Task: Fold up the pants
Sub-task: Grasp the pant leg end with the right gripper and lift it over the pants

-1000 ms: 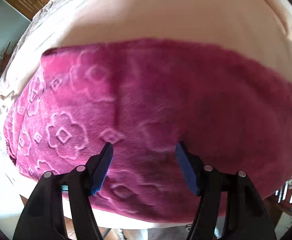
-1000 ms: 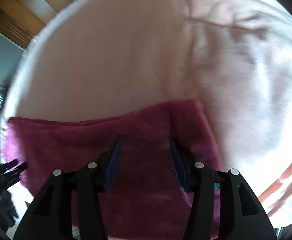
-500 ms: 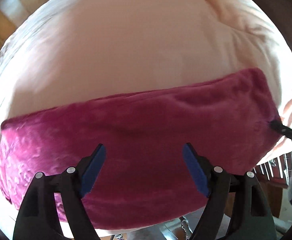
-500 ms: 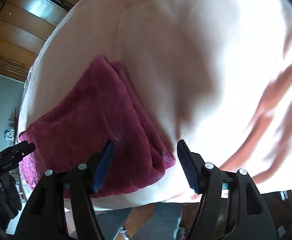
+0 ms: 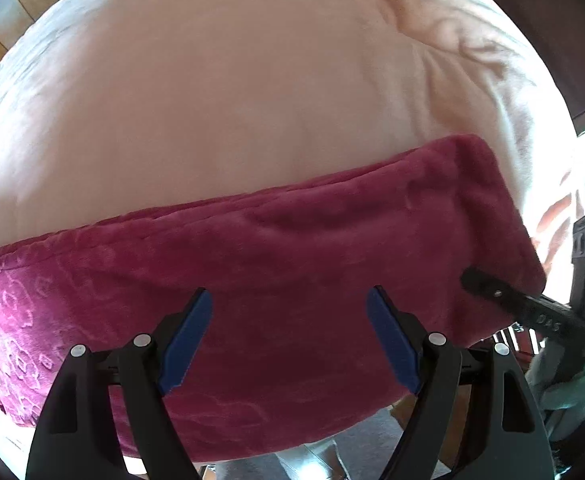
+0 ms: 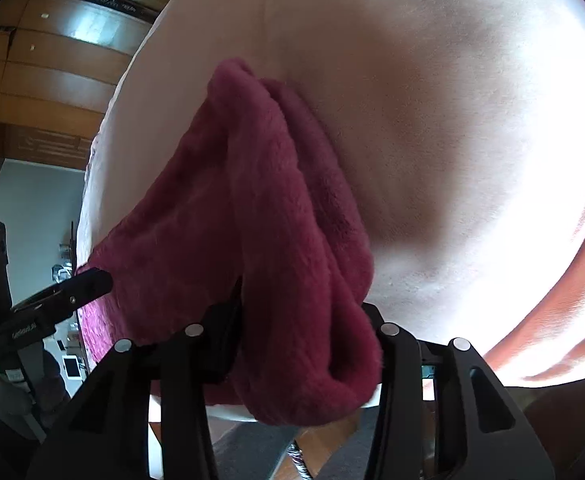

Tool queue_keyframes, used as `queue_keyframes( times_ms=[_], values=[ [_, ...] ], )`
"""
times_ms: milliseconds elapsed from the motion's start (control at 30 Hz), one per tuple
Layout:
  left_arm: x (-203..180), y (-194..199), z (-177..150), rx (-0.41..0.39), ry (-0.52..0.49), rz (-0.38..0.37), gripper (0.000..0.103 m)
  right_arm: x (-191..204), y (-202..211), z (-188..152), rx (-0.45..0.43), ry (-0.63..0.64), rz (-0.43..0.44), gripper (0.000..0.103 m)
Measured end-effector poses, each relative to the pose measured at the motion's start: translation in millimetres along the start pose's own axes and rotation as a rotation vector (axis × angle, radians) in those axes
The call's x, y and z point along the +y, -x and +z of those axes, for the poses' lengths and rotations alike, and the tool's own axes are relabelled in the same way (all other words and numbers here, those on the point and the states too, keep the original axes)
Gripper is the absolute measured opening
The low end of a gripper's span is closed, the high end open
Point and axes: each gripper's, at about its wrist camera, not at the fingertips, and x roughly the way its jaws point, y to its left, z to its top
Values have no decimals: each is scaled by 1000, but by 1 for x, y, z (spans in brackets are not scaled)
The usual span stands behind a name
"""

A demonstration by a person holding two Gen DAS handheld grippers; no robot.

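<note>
**Two tongs at one end of the pants: a fresh fold being picked up**

Nearest the right wrist camera, the right tongs (image 6: pixel 296 344) are closing on the short end of the pants (image 5: pixel 292 272), a bunched lip of plush magenta fabric already between the fingers and spilling over them. The left tongs (image 5: pixel 288 336) stand wide apart above the middle of the strip, blue pads (image 5: pixel 184 340) clear of the cloth and nothing between them.

Beyond them, the pants lie as a long, already narrowed band along the near edge of the bed (image 5: pixel 232 100), on a pale pink cover, embossed pattern showing toward the left end. The rest of the bed behind is bare cover with a rumpled ridge at the far right.

My reading: the lengthwise fold is done, and the crosswise fold is starting. The next move calls for the right tongs to secure all layers of that end, lift it only slightly, and carry it along the band toward the opposite end, while the left tongs press or pin the middle so the layers do not slide apart.
</note>
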Motion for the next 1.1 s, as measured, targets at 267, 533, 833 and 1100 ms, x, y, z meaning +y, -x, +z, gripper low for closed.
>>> queue_keyframes(
  times_ms=[267,533,833,1100],
  values=[
    [-10,15,9,-8,26,-116,79,59,28,-4,-93,136,-61,27],
    [-10,37,38,-33,93,-246,79,134,37,-33,-192,410,-226,27],
    [24,62,34,-68,141,-240,79,174,33,-42,-227,495,-259,27],
    [122,55,-14,-48,294,-184,79,216,32,-52,-232,560,-235,27]
  ],
)
